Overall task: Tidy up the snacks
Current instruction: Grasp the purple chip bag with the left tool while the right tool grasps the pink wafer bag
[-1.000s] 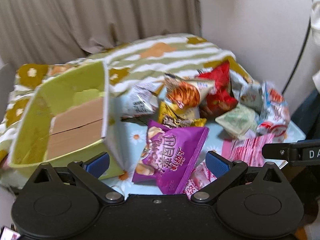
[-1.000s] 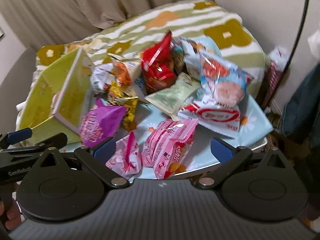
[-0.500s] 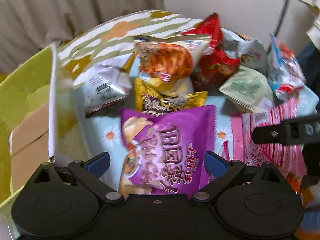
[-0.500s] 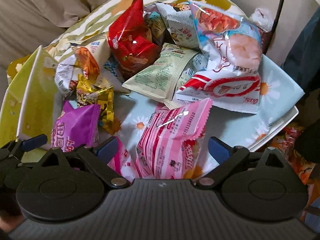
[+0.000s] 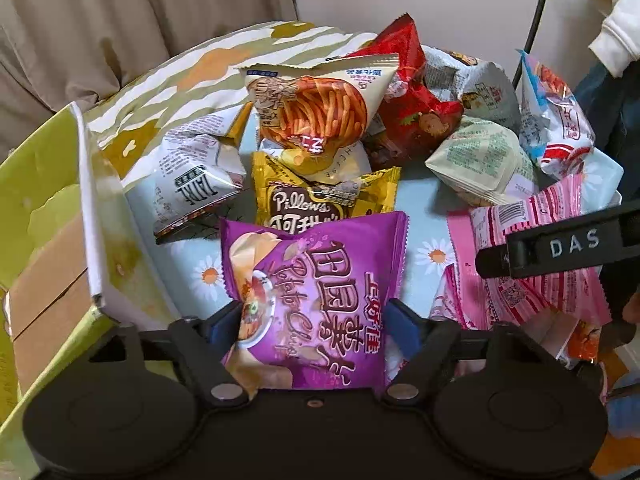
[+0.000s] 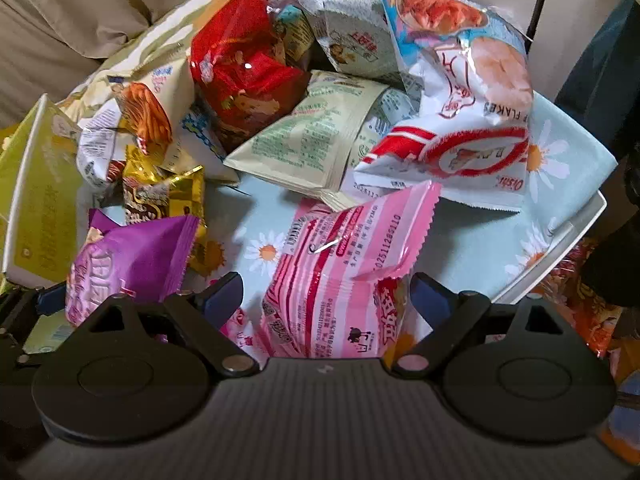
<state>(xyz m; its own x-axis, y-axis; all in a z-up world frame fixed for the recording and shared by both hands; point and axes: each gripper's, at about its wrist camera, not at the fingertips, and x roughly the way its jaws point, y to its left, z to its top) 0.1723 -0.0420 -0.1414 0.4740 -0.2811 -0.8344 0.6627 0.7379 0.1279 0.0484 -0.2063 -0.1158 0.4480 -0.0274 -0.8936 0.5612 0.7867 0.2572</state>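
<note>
L gripper (image 5: 314,318), wide a sec ago, now clenches glossy purple potato-chip bag (image 5: 316,280); R gripper (image 6: 326,294) brackets striped pink foil pack (image 6: 340,264), apparently unclamped — boxing begins.

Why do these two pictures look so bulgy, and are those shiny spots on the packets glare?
Left wrist view: the fisheye lens bends the green box wall and darkens the corners; the purple chip bag print is sharp. Right wrist view: the same bulge; small white glints sit on the red bag and the pink packet; light is soft, shadows faint.
</note>
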